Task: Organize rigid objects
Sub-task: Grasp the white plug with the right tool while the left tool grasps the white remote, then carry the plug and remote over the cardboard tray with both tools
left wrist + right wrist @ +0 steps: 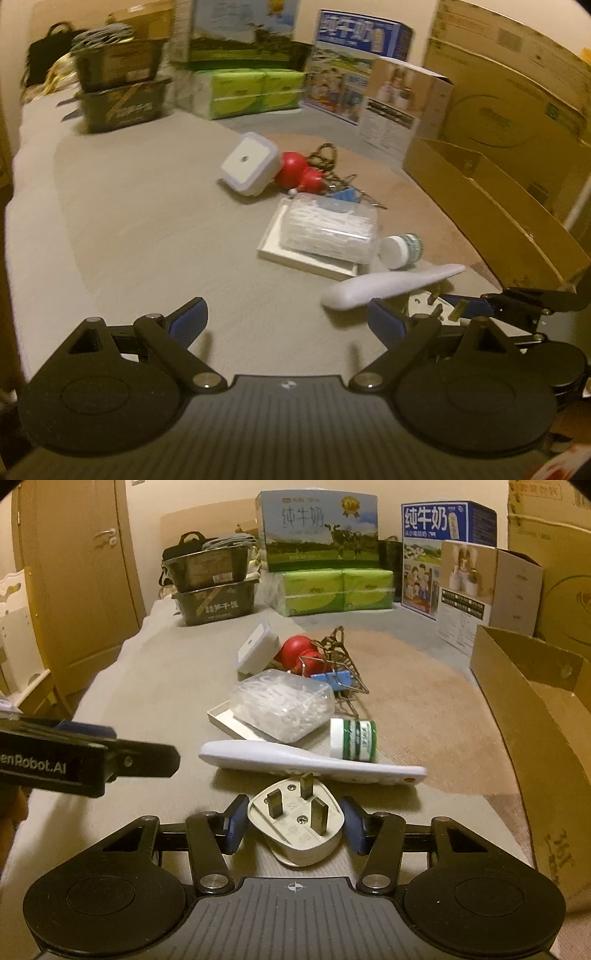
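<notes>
Left wrist view: the left hand-held gripper (286, 325) hangs released, its blue pads wide apart over bare grey cloth with nothing between them. Ahead on the cloth-covered table (129, 229) lies a loose row of small things: a white square night light (249, 162) leaning on a red toy (299, 171), a dark wire tangle (327, 155) behind them, a clear bag (328, 229) of white sticks lying on a flat white box (291, 254), a small white-capped jar (400, 249) on its side, and a long white remote (391, 286), blurred. Just beyond the remote's near end the plug (430, 308) shows partly, pale with brass pins, between the tips of the right hand-held gripper (447, 308), which comes in from the right edge. An open cardboard box (491, 206) stands to the right.

Right wrist view: the plug (295, 825) is a cream three-pin one, roughly triangular with rounded corners, lying on its back with the three flat pins sticking up and two screws on its face. It sits on the cloth directly between the blue pads of the right hand-held gripper (293, 825). The pads stand right beside its flanks; whether they already press on it I cannot tell. The remote (310, 762) lies crosswise just behind the plug, the green-labelled jar (352, 738) behind that. The left hand-held gripper's black body (88, 757) enters from the left.
</notes>
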